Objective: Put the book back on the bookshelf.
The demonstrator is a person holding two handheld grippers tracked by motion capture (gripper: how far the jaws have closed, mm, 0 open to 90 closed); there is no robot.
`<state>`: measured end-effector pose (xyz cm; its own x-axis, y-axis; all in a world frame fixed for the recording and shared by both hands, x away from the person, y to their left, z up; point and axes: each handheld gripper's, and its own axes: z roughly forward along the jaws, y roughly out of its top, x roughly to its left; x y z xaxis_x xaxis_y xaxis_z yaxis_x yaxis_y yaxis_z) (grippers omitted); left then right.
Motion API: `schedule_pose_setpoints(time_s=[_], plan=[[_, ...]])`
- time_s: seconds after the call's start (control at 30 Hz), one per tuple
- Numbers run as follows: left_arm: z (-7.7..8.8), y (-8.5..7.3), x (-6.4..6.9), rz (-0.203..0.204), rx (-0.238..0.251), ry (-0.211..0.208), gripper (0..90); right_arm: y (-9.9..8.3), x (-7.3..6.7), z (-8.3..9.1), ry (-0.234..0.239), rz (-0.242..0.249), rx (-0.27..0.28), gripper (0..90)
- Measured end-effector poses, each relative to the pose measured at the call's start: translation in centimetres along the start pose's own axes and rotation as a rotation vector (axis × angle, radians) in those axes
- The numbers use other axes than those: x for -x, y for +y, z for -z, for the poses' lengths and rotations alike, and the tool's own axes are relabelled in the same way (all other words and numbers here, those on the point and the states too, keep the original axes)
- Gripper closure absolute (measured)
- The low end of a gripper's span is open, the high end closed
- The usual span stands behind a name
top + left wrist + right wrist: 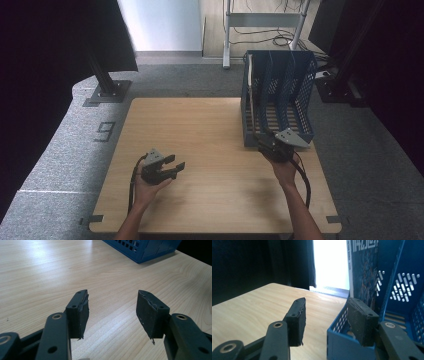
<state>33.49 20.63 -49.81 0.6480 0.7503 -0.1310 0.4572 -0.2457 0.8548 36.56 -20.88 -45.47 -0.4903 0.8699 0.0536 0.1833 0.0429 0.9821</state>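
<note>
Your right gripper gapes half-open astride the blue file rack's front wall; left gripper wide, empty. Book upright, slots running away from you.

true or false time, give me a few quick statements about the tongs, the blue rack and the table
1. The blue file rack stands at the table's far right. True.
2. The left tongs grip a pen. False: they are open, nothing between them.
3. A book stands upright inside the rack. True.
4. The right tongs hang over the table's left edge. False: they are at the rack's near end, open, straddling its front left corner.
</note>
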Motion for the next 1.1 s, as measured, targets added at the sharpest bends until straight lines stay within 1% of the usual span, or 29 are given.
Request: schedule_pose_setpoints(time_s=[0.2, 0.37, 0.53, 0.57, 0.7, 0.87, 1.1], plan=[[0.1, -0.1, -0.1, 0.003, -0.001, 0.004, 43.7, -1.5, -0.2, 1.3, 0.01, 0.011, -0.019, 48.5], [0.1, -0.1, 0.0, 0.002, -0.004, 0.003, 43.6, -3.1, -0.2, 2.0, 0.024, -0.002, -0.048, 48.4], [0.2, -0.2, -0.1, 0.007, -0.004, 0.006, 43.6, -4.5, -0.3, 2.3, 0.035, -0.013, -0.085, 48.2], [0.2, -0.2, -0.1, 0.007, -0.003, 0.007, 43.6, -4.7, -0.3, 2.4, 0.035, -0.009, -0.095, 48.1], [0.4, -0.1, -0.1, 0.007, 0.002, 0.009, 43.6, -5.3, -0.3, 2.6, 0.037, -0.011, -0.105, 48.1], [0.5, -0.1, -0.2, 0.008, 0.004, 0.009, 43.7, -5.3, -0.3, 2.6, 0.037, -0.017, -0.102, 47.4], [0.6, 0.0, -0.3, 0.009, 0.009, 0.007, 43.6, -5.6, -0.4, 2.5, 0.036, -0.012, -0.119, 45.6]])
